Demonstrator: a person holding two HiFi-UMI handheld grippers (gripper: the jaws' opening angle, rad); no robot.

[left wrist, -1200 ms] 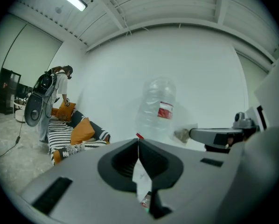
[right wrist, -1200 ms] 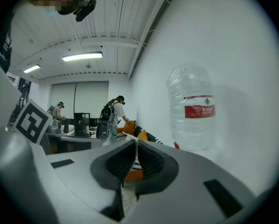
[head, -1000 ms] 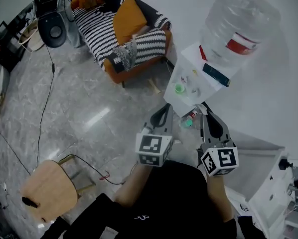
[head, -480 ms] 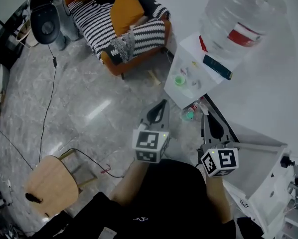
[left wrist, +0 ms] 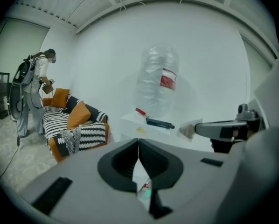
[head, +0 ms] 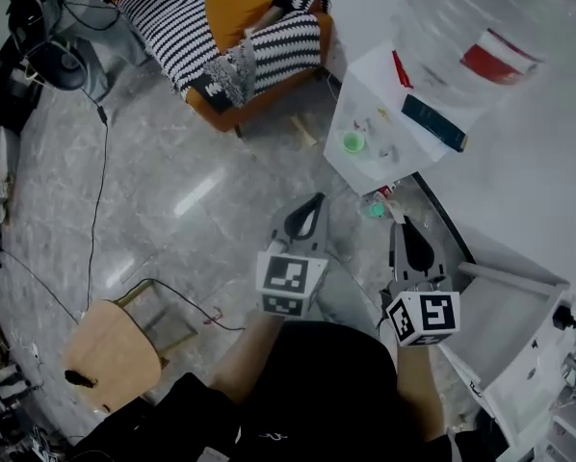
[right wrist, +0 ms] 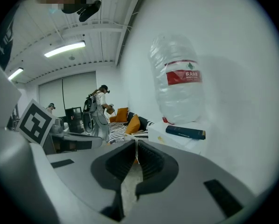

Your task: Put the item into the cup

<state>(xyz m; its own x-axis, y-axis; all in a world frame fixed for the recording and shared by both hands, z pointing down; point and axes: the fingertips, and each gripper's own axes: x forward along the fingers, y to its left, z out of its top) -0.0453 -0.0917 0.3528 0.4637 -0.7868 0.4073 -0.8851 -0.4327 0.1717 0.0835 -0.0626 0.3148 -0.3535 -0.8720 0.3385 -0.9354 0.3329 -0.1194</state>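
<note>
Both grippers hang over the grey marble floor, short of the small white table [head: 373,85] and well apart from everything on it. The left gripper [head: 313,204] has its jaws pressed together with nothing between them, and the right gripper [head: 405,227], just beside it, is likewise closed and empty. The green cup [head: 353,142] stands near the table's front edge. A few small pieces [head: 382,150] lie beside the cup; one may be the item, but they are too small to identify. Further back on the table lies a dark book [head: 432,123], next to a big clear water bottle [head: 481,27] with a red label. A striped armchair [head: 240,46] stands beyond, a wooden stool [head: 110,354] to the left.
</note>
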